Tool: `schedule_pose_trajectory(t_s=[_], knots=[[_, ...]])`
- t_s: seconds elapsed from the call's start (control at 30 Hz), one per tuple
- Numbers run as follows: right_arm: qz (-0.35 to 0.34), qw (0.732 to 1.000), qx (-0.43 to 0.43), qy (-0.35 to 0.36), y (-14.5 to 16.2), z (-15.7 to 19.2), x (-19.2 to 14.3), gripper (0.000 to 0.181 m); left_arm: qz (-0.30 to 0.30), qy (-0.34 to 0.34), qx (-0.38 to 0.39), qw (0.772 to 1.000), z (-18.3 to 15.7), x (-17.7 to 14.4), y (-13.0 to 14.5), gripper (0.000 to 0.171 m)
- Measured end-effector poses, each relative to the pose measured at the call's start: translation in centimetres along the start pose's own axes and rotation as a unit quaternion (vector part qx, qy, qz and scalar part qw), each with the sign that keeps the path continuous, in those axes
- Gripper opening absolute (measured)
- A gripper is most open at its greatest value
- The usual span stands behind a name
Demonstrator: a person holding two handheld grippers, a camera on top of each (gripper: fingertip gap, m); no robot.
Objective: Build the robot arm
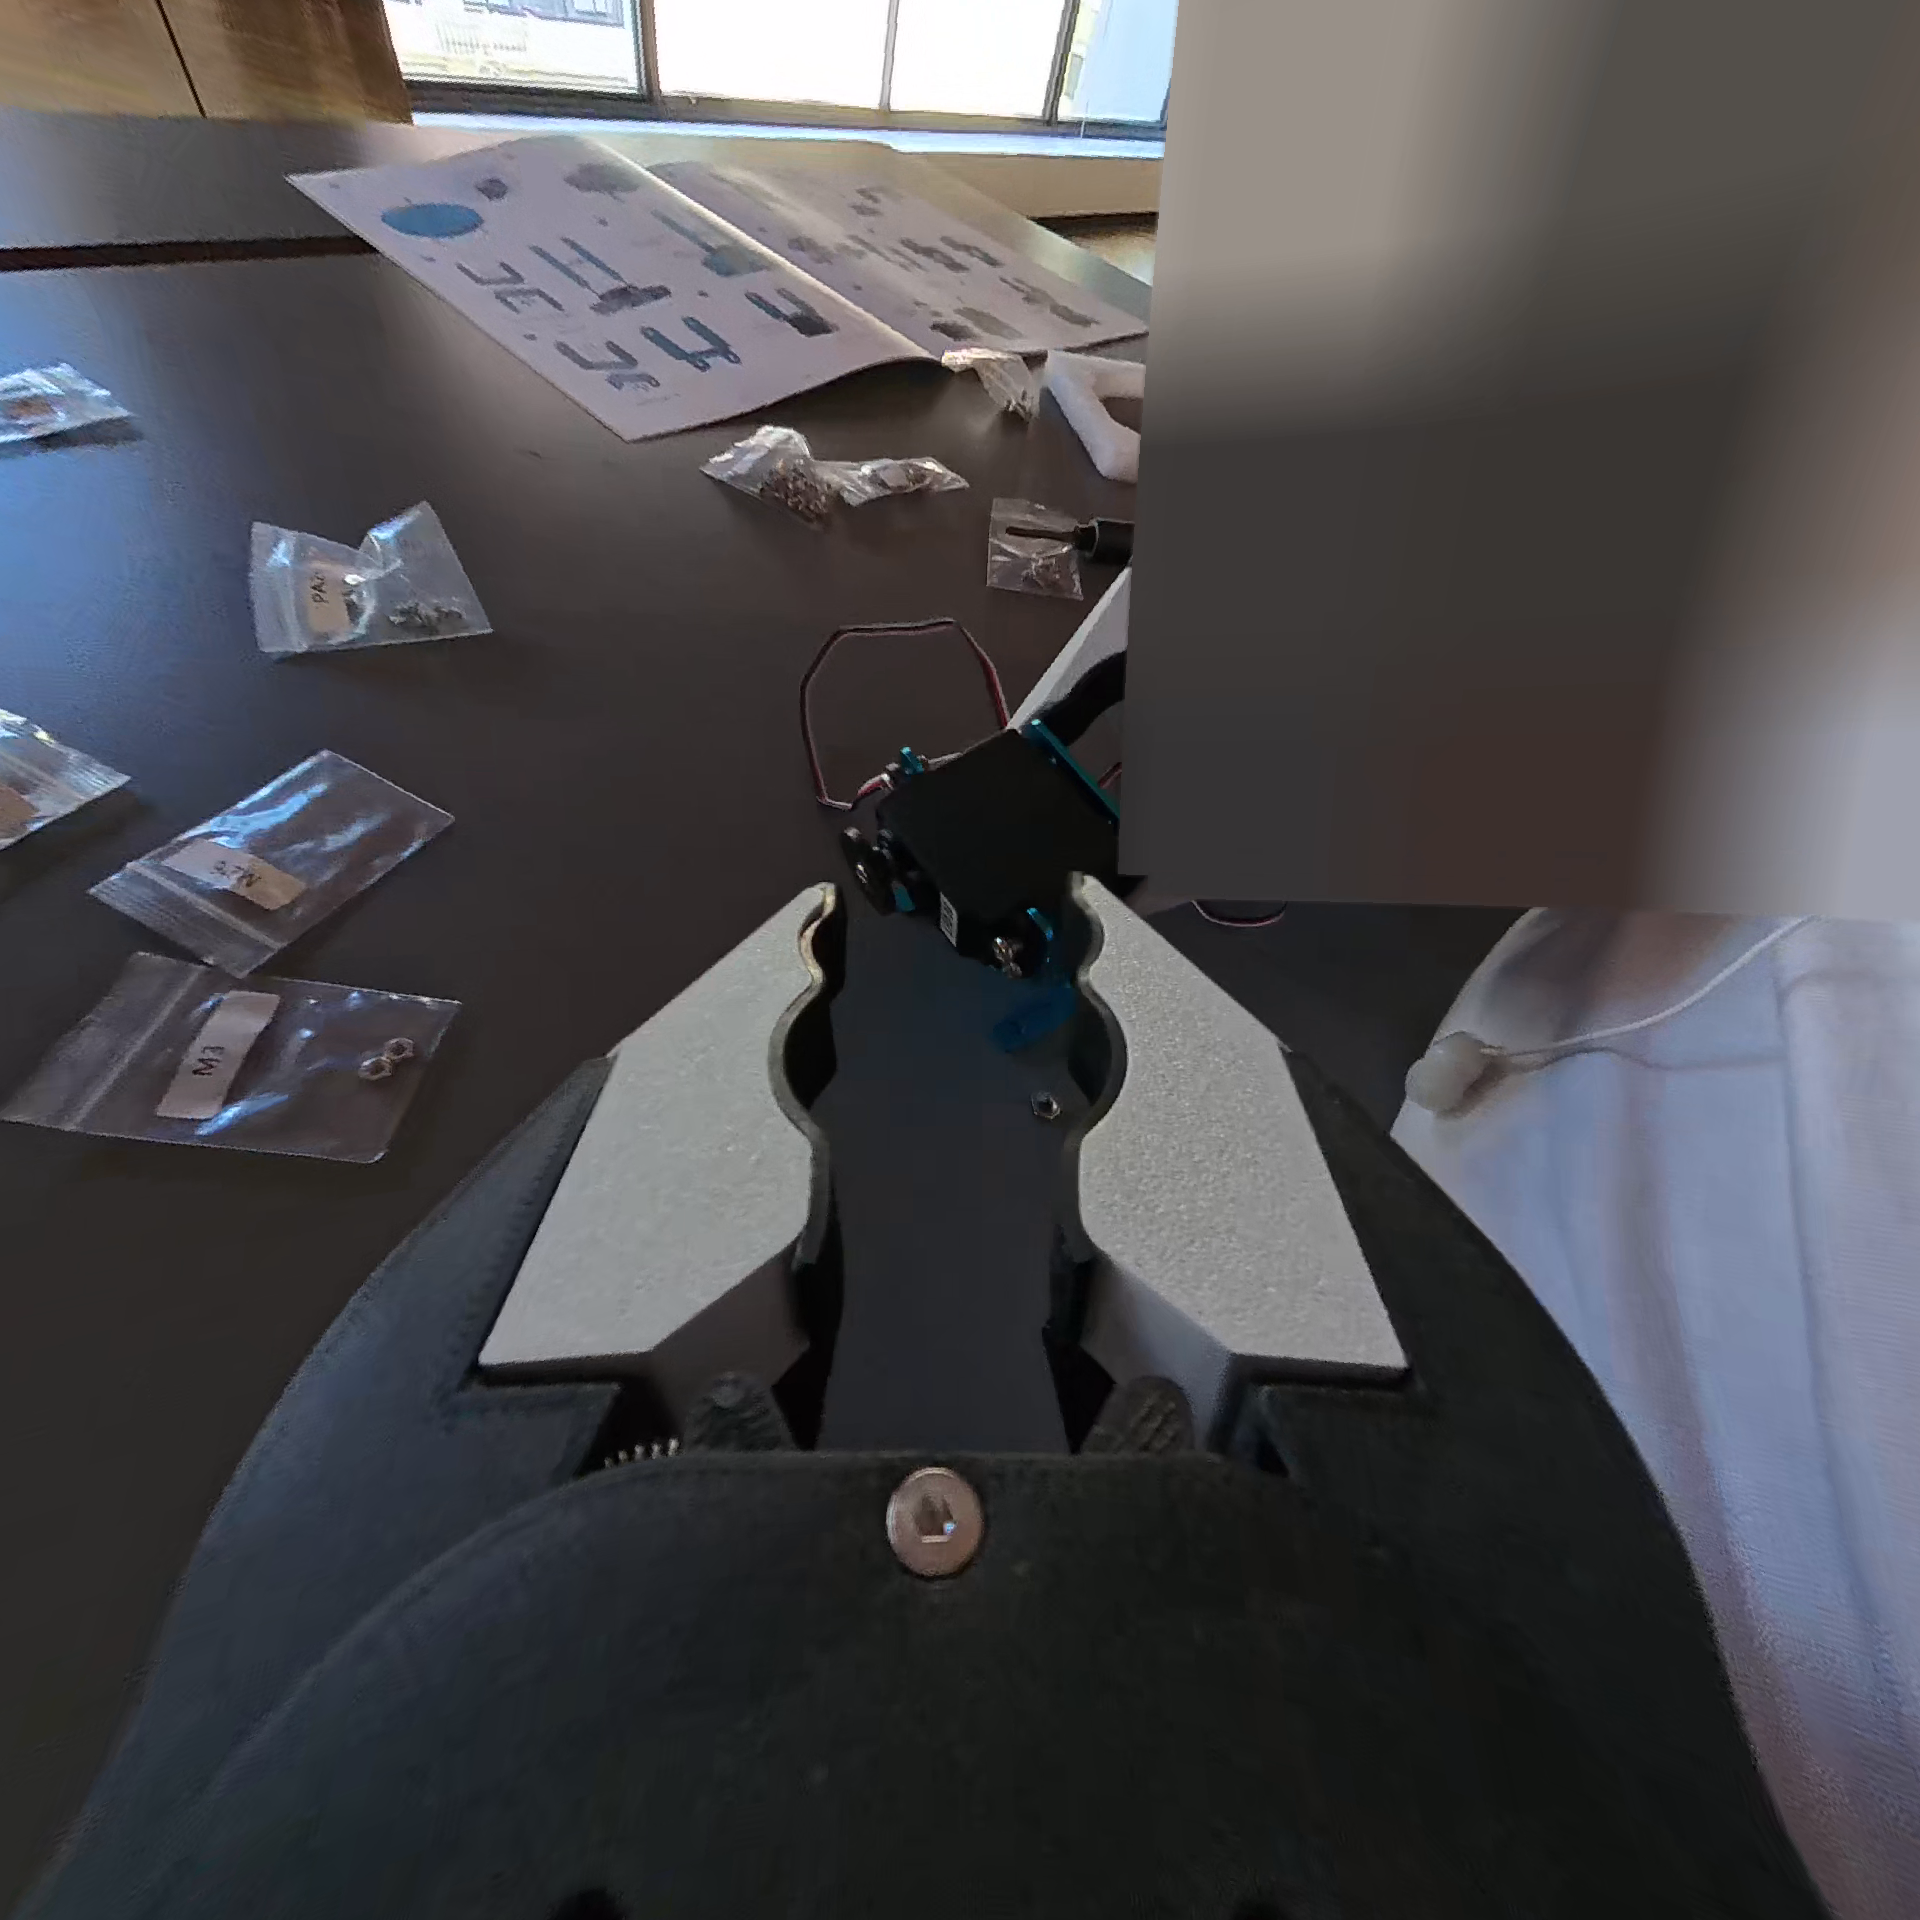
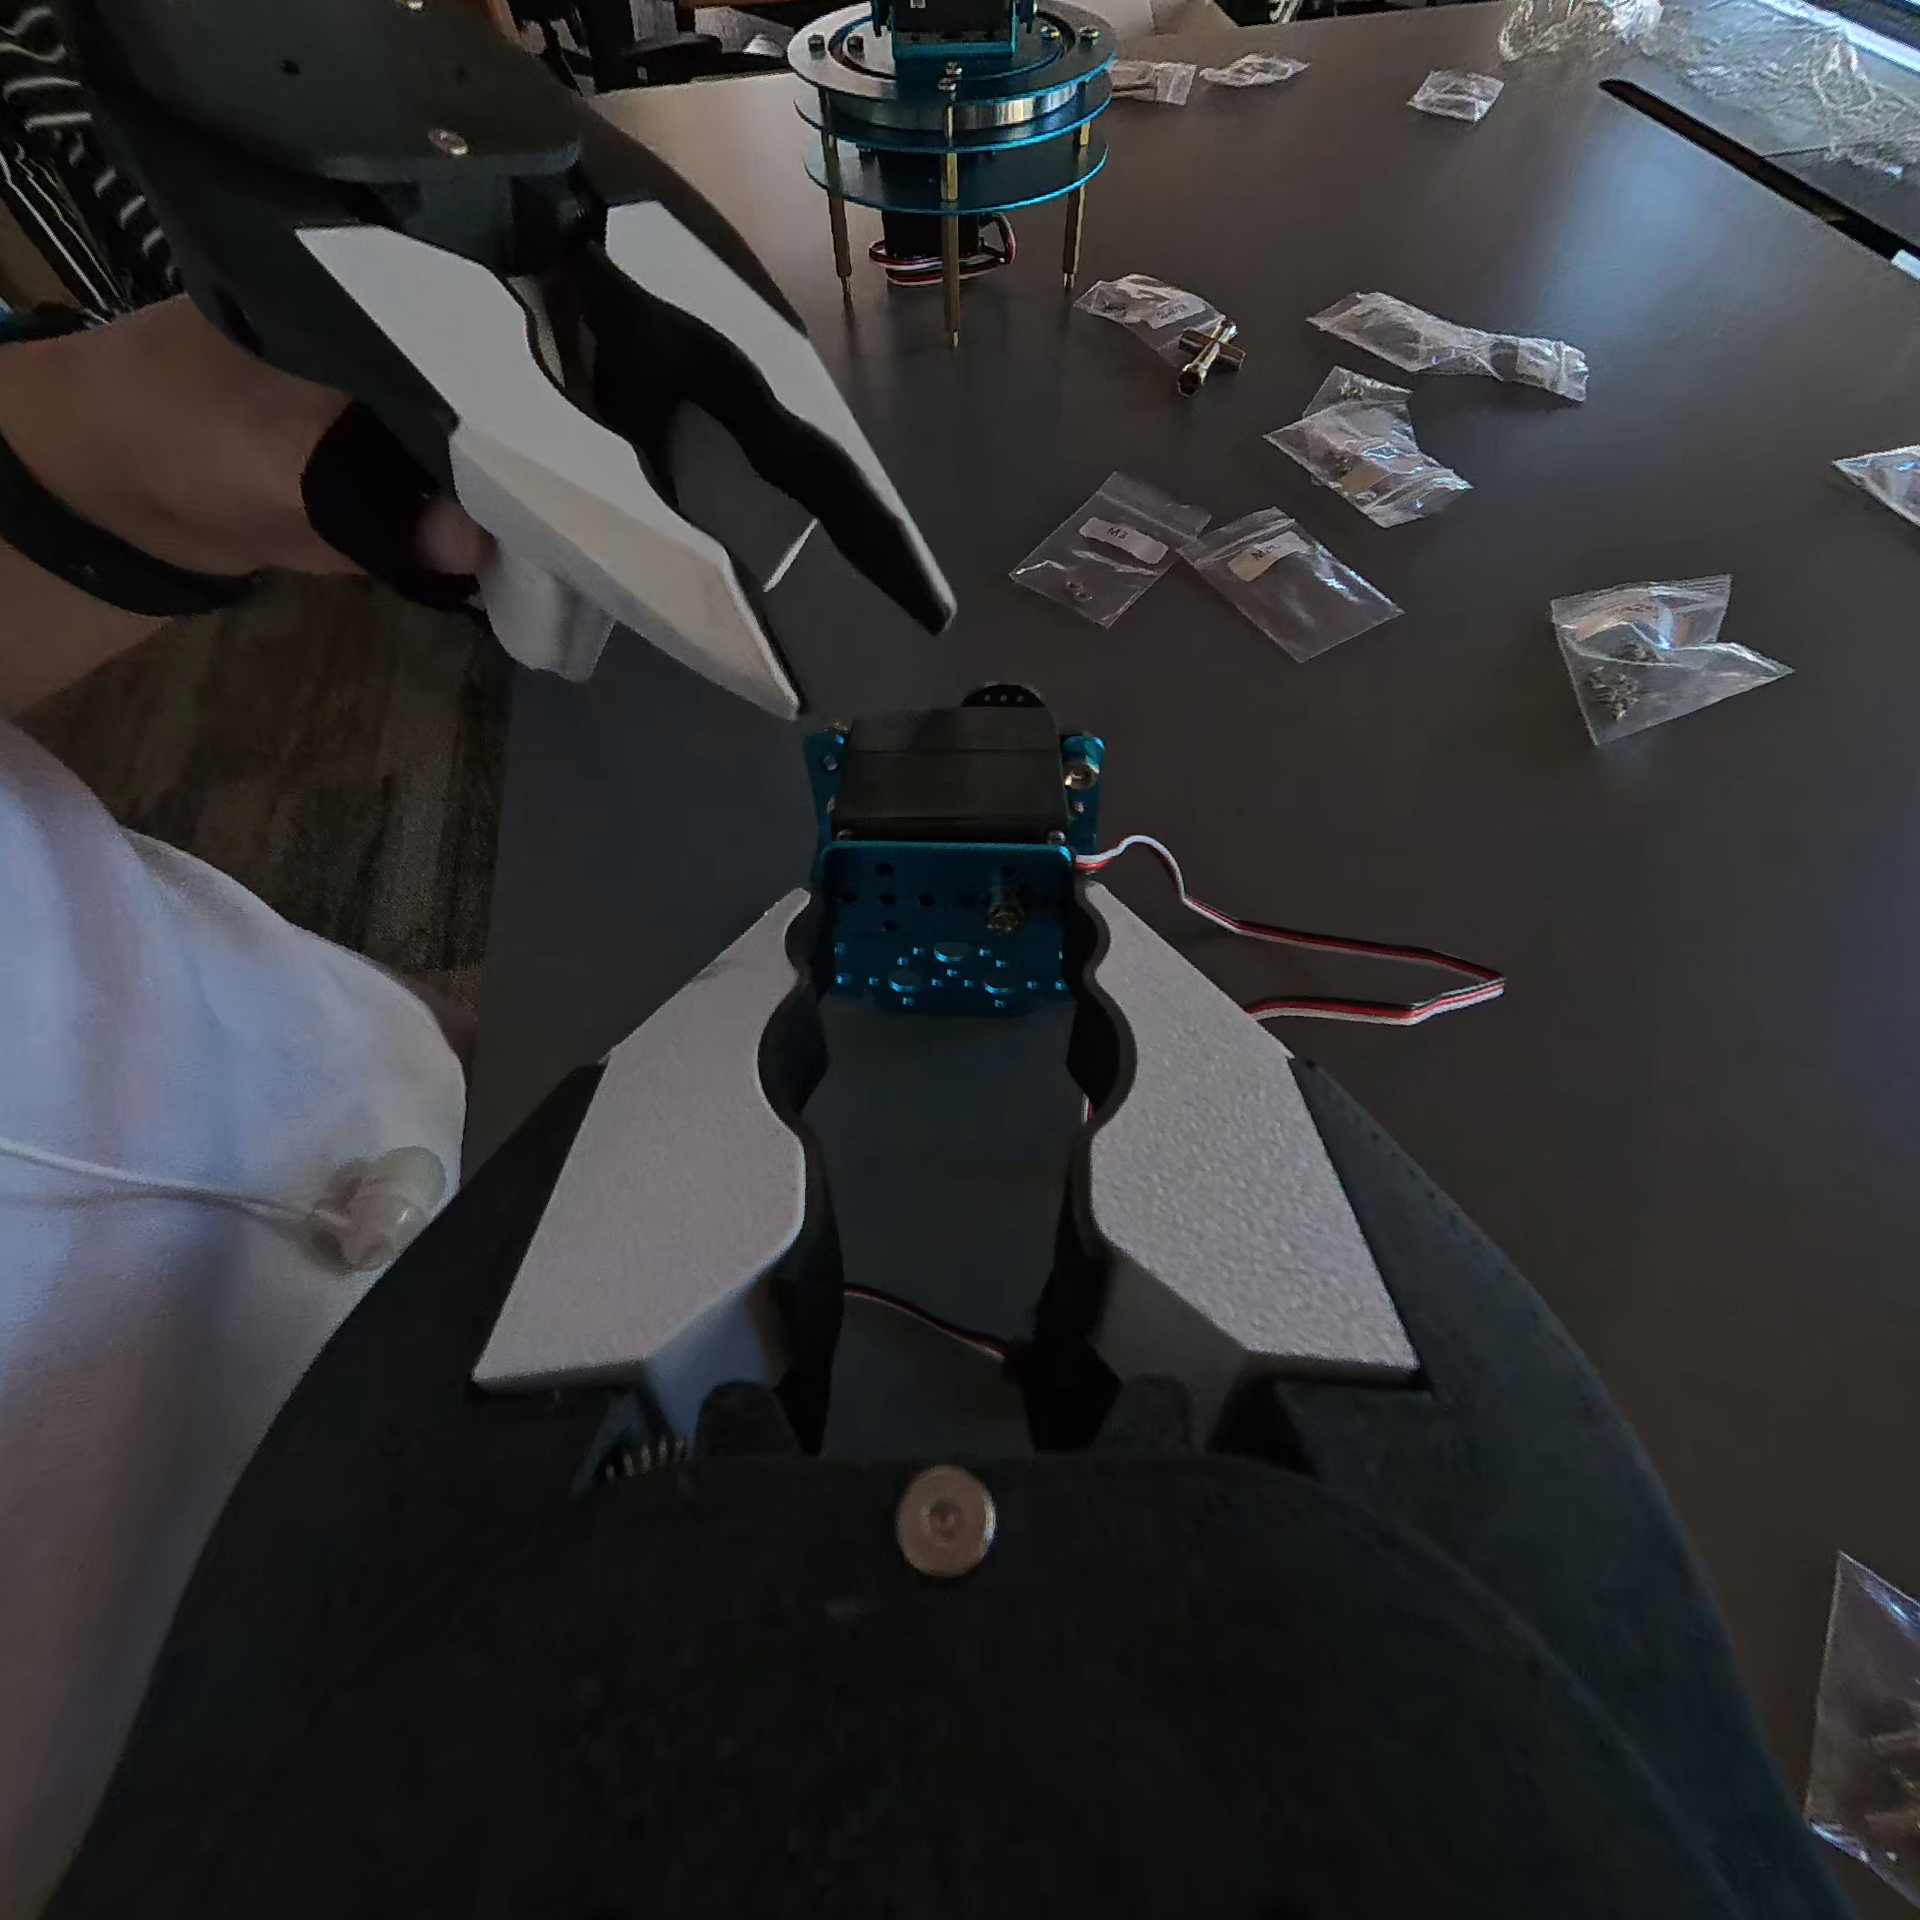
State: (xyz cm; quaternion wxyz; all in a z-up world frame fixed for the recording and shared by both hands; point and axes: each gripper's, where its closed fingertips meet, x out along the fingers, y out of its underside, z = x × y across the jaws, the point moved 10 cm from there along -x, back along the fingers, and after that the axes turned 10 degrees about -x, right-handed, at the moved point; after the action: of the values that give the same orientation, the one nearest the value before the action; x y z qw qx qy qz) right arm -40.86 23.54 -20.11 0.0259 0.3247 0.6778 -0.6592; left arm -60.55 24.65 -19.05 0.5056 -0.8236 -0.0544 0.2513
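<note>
A black servo [image 2: 945, 779] sits in a blue metal bracket [image 2: 951, 935]. My right gripper [image 2: 948, 914] is shut on the bracket and holds it just above the dark table [image 2: 1558, 1195]. The servo's red, white and black wire [image 2: 1351, 951] trails to the right. My left gripper [image 2: 868, 665] comes in from the upper left, open, with one white fingertip [image 2: 784, 696] at the servo's top left corner. In the left wrist view the servo [image 1: 977, 831] is just ahead of my open left gripper [image 1: 956, 914]. A small loose nut [image 1: 1042, 1103] lies on the table between its fingers.
A round blue plate assembly on brass posts [image 2: 951, 104] stands at the back. Several small plastic bags of hardware [image 2: 1288, 582] and a cross wrench [image 2: 1205, 353] lie to the right. An open instruction sheet [image 1: 727, 270] lies farther off. A person's white garment [image 1: 1662, 1299] is close by. The gap from one gripper's tips to the other's is roughly 5 centimeters. The cross wrench [image 2: 1205, 353] lies around 25 centimeters away from my left fingertips.
</note>
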Motion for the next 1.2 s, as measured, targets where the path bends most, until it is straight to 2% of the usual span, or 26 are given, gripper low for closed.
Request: schedule_pose_trajectory(t_s=[0.13, 0.3, 0.43, 0.63, 0.8, 1.2], knots=[[0.006, 1.000, -0.012, 0.005, -0.1, 0.1, 0.0, 0.045, -0.001, -0.019, -0.026, 1.000, 0.4, 0.5, -0.9, 0.067], [0.017, 0.999, -0.043, 0.019, -0.3, 0.5, 0.0, 0.045, 0.050, -0.031, -0.072, 0.996, 0.4, 2.2, -1.8, 0.071], [0.022, 0.998, -0.055, 0.037, -0.5, 0.8, 0.1, 0.045, 0.128, -0.050, -0.071, 0.988, 0.0, 3.3, -2.4, 0.082], [0.013, 0.998, -0.035, 0.051, -0.3, 1.0, 0.2, 0.045, 0.185, -0.056, -0.101, 0.976, 0.2, 3.7, -3.3, 0.075], [0.012, 0.999, -0.011, 0.052, -0.3, 0.7, 0.4, 0.045, 0.240, -0.019, -0.111, 0.964, 0.4, 4.3, -4.3, 0.052], [0.046, 0.998, -0.012, 0.044, -1.1, 0.2, 0.8, 0.044, 0.349, 0.017, -0.117, 0.929, 1.8, 5.7, -5.8, 0.056]])
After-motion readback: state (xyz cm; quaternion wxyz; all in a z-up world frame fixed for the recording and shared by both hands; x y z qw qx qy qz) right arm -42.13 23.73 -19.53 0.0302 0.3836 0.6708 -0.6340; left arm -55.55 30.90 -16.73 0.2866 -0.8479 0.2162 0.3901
